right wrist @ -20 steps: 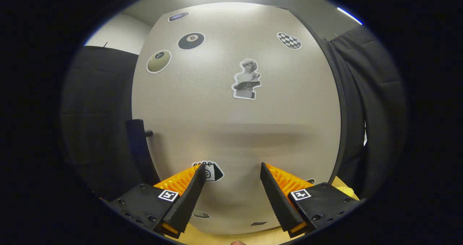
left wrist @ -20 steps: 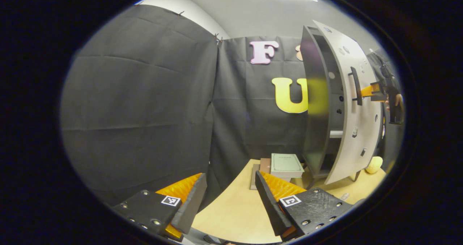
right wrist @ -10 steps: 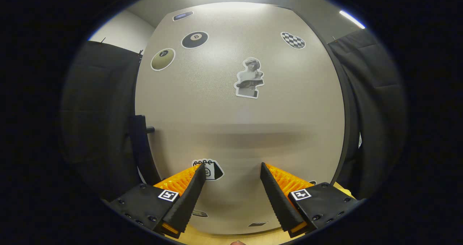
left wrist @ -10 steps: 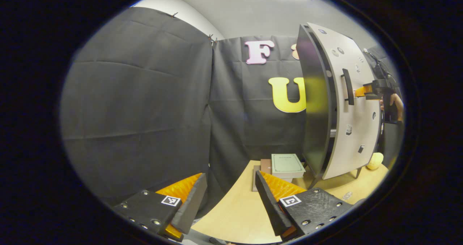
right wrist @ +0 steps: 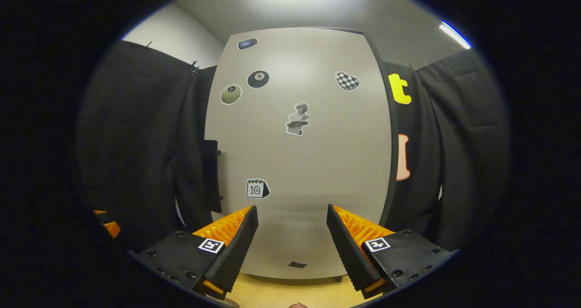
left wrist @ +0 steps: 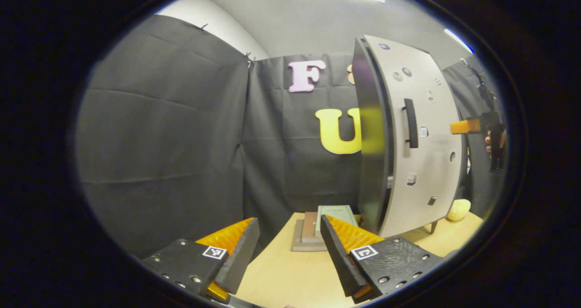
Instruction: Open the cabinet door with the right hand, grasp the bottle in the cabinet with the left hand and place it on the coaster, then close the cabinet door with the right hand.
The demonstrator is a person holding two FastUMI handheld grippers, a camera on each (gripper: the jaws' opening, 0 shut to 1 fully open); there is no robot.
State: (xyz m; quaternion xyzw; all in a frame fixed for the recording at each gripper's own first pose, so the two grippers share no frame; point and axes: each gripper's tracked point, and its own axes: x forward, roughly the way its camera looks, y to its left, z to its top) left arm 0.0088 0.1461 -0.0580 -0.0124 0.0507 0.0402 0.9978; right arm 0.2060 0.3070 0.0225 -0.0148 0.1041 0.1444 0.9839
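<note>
On the table (left wrist: pixel 290 276), the upright cabinet door (right wrist: pixel 299 162) stands shut facing the right gripper (right wrist: pixel 291 249), fingers spread wide, empty; the left gripper (left wrist: pixel 290 253) likewise gapes low.

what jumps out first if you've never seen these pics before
The tall grey cabinet door, dotted with stickers, stands dead ahead in the right gripper view, with its black handle at its left edge. In the left gripper view the right gripper hovers off the door's front, and a stack of books lies on the wooden table below.
</note>
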